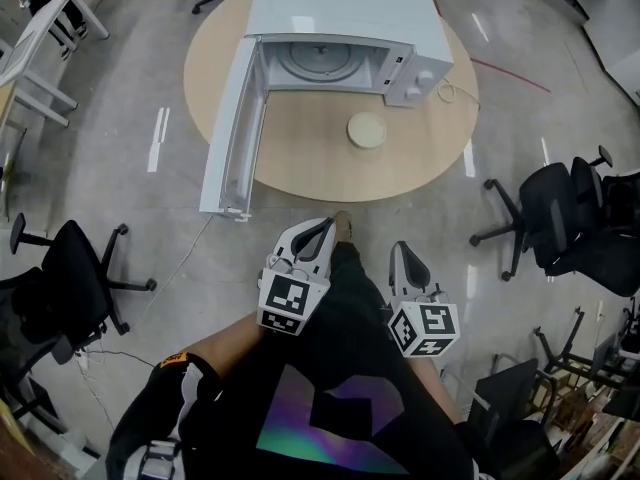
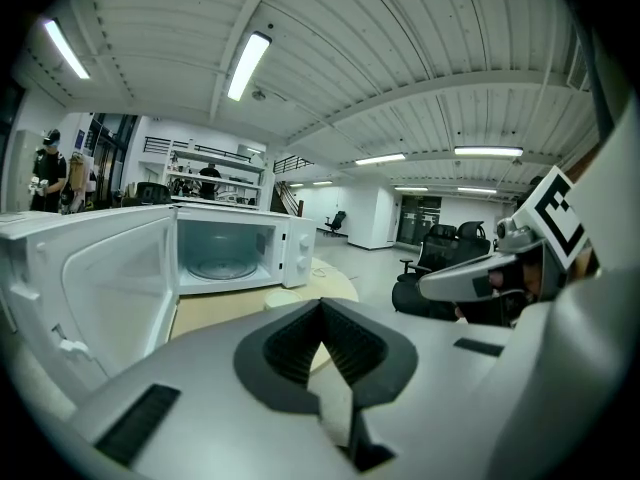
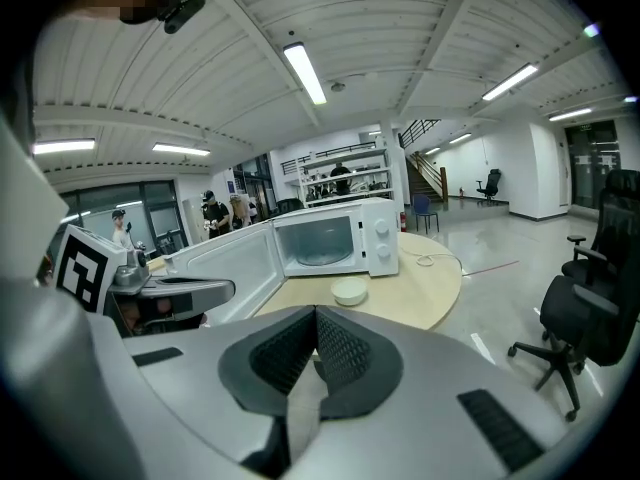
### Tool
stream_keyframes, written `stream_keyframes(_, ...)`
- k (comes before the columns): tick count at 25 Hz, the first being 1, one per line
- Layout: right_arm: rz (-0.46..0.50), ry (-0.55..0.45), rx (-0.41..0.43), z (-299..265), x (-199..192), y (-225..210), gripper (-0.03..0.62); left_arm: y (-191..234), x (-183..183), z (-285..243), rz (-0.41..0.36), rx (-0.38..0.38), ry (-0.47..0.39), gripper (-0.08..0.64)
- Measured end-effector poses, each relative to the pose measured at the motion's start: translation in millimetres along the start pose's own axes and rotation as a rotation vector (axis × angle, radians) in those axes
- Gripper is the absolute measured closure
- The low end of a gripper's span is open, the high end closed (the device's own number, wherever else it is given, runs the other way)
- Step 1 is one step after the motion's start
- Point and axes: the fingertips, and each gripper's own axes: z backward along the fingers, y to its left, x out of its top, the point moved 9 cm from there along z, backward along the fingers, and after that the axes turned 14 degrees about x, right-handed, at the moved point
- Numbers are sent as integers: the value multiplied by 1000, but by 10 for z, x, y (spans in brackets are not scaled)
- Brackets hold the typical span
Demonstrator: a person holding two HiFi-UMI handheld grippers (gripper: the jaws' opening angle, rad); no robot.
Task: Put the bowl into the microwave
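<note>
The bowl (image 1: 367,130) stands on the round wooden counter (image 1: 300,163), a little in front of the microwave (image 1: 345,13) and toward its right side, touching nothing. The microwave door (image 1: 232,128) is swung wide open to the left, and the glass plate (image 1: 318,60) inside is bare. The left tongs (image 1: 328,225) and the right tongs (image 1: 398,248) are held near the person's body, well apart from the counter. Both are pressed together with nothing between them. Black office chairs (image 1: 565,218) stand on the floor at the right.

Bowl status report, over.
Left gripper and right gripper shut, empty. Small cream round bowl on round wooden table, before white microwave. Door open, nothing in the way.
</note>
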Motion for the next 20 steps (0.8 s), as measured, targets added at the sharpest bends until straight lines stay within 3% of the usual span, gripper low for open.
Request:
stream_keyframes(13,19,51,132,-601,220,-171,577,294,83,-176,20,119,6,512)
stream_keyframes(20,0,57,178,-923,380,-362,577,401,216,-415,29,136,19,512)
